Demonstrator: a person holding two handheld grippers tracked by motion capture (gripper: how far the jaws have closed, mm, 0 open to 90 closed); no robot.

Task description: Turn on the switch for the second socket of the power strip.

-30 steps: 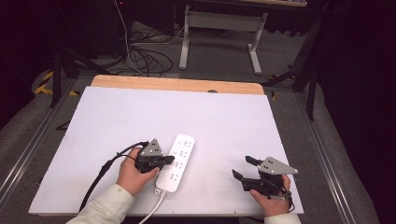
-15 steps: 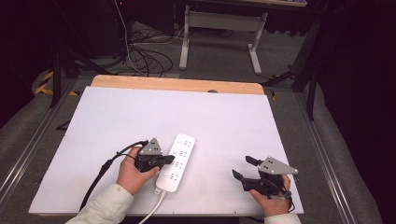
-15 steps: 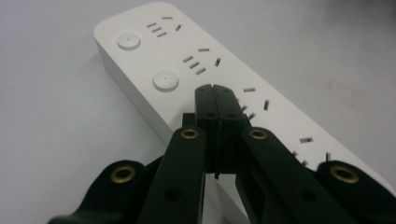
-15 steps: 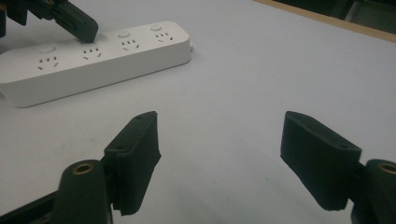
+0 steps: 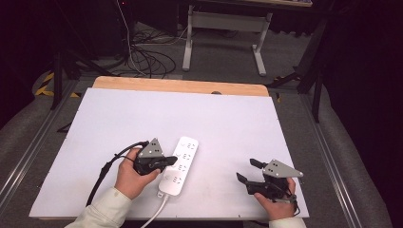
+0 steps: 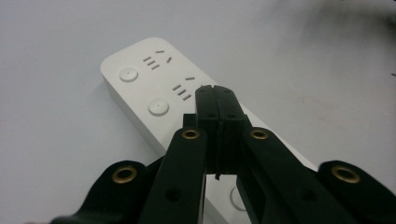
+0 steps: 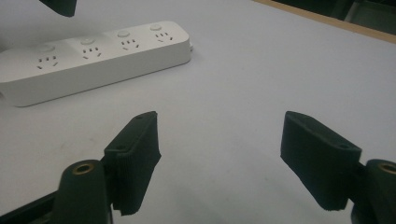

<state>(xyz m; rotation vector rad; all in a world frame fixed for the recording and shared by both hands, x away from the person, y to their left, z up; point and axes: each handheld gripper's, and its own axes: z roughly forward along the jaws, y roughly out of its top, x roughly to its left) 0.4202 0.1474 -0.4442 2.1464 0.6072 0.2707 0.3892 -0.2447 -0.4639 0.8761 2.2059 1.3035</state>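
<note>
Nothing had shifted around the power strip point(image 5: 179, 166) since the earlier frames.
It lay on the desk point(image 5: 228, 123); left gripper point(image 5: 172, 161) fingers pressed together above it, right gripper point(image 5: 248, 170) fingers wide, well apart. No readable writing.

The high view looks forward and down on your white table point(image 5: 228, 128) from above your side, taking in floor beyond. Your left gripper view sits close over the power strip point(image 6: 154, 88) — looking along its length. Your right gripper view looks low across the table, sharing that same strip point(image 7: 93, 53) farther off.
</note>
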